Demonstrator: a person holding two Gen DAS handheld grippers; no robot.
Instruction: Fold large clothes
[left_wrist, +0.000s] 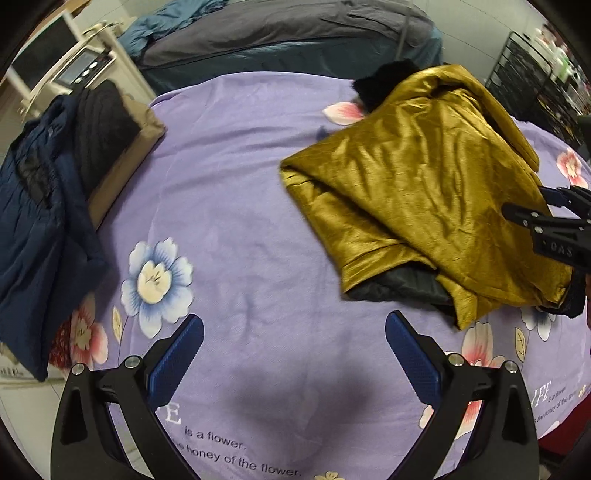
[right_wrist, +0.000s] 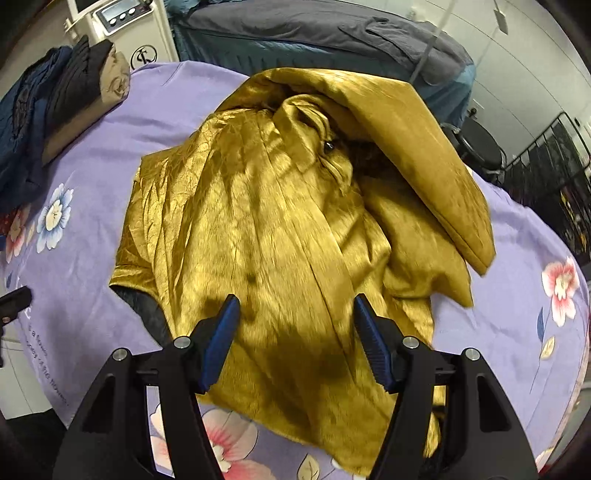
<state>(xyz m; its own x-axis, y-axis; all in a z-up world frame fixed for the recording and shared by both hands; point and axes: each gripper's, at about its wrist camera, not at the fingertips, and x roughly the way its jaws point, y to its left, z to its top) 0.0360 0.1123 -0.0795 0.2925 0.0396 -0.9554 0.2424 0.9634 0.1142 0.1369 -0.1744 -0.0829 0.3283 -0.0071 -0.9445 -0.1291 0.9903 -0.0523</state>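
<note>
In the left wrist view, the left gripper (left_wrist: 294, 345) hung with its jaws apart and nothing between them over the bare lilac floral bedsheet (left_wrist: 236, 206) near its front edge. The gold satin coat (left_wrist: 424, 192) lay bunched and only partly folded toward the sheet's right side, dark lining showing at its near hem, so its folding looked unfinished. At the left edge a pile of folded garments (left_wrist: 74, 155), navy, black and tan, looked like work already done. Print on the sheet read "is a flower." and "honey of the flower.", and the right gripper (left_wrist: 554, 229), entering at the right edge, bore the letters "OAS". In the right wrist view, the right gripper (right_wrist: 293, 328) hovered directly above the gold satin coat (right_wrist: 277, 229), jaws spread and pinching no cloth; one flap or sleeve stood loosely draped toward the far right, still needing to be laid flat. A round monogram logo marked the white cabinet (right_wrist: 147, 48) beyond the sheet's far left corner; its letters were unclear.
</note>
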